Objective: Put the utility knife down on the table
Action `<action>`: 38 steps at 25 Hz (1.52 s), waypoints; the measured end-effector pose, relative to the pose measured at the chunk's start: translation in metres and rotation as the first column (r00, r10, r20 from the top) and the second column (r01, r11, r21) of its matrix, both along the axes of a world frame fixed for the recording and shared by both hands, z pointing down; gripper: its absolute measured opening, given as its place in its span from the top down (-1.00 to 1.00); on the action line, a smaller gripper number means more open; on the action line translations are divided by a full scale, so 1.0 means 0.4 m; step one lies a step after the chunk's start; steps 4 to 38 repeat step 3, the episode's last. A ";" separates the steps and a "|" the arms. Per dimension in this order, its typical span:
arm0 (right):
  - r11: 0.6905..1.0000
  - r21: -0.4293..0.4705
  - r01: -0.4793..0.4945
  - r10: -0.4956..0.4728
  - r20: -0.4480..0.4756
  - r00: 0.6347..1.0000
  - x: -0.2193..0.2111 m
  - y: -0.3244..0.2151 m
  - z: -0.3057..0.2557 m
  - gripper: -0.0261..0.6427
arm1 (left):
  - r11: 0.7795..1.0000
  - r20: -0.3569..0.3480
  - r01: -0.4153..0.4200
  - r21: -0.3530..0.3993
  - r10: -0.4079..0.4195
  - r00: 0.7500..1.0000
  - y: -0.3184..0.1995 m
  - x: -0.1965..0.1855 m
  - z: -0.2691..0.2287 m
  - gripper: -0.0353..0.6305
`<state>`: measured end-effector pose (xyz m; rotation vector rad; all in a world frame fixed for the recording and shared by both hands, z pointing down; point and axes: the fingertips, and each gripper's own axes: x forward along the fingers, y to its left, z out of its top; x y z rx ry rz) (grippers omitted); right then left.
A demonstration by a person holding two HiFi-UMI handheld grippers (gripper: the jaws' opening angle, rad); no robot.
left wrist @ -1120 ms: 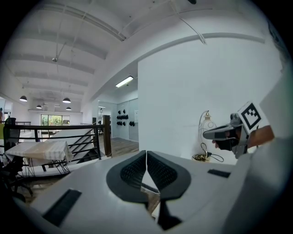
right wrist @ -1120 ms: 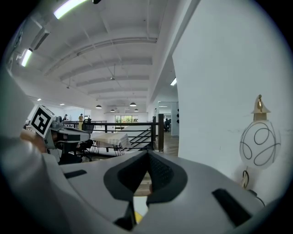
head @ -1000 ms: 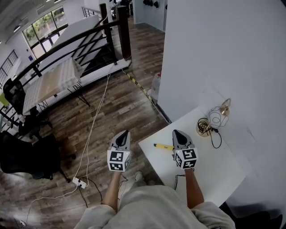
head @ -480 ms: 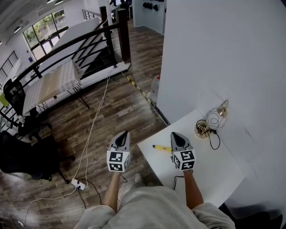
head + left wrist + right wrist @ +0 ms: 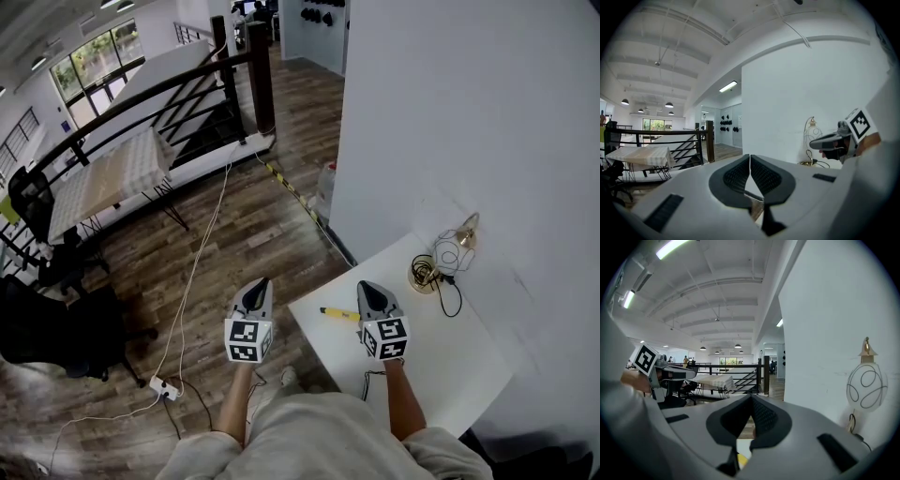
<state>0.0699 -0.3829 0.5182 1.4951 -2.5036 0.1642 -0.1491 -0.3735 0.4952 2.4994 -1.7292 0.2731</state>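
The yellow utility knife (image 5: 337, 313) lies flat on the white table (image 5: 441, 356), near its left corner. My right gripper (image 5: 364, 287) hovers just right of the knife's end, jaws shut with nothing between them. In the right gripper view a sliver of the knife (image 5: 741, 460) shows below the closed right gripper (image 5: 751, 397). My left gripper (image 5: 260, 282) hangs over the wooden floor, left of the table's edge, also shut and empty. The left gripper view shows the left gripper (image 5: 750, 156) with its pads pressed together.
A wire-cage lamp (image 5: 454, 249) with a brass base and a black cord stands at the table's far side against the white wall. A dark stair railing (image 5: 159, 89) and a power strip (image 5: 163, 384) with its white cable lie off to the left.
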 end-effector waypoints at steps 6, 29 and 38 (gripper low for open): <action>1.000 -0.003 -0.003 0.003 -0.001 1.000 -0.010 0.002 -0.003 0.93 | 1.000 -0.001 0.001 -0.001 -0.001 1.000 0.000 -0.011 -0.005 0.87; 1.000 -0.003 -0.003 0.003 -0.001 1.000 -0.010 0.002 -0.003 0.93 | 1.000 -0.001 0.001 -0.001 -0.001 1.000 0.000 -0.011 -0.005 0.87; 1.000 -0.003 -0.003 0.003 -0.001 1.000 -0.010 0.002 -0.003 0.93 | 1.000 -0.001 0.001 -0.001 -0.001 1.000 0.000 -0.011 -0.005 0.87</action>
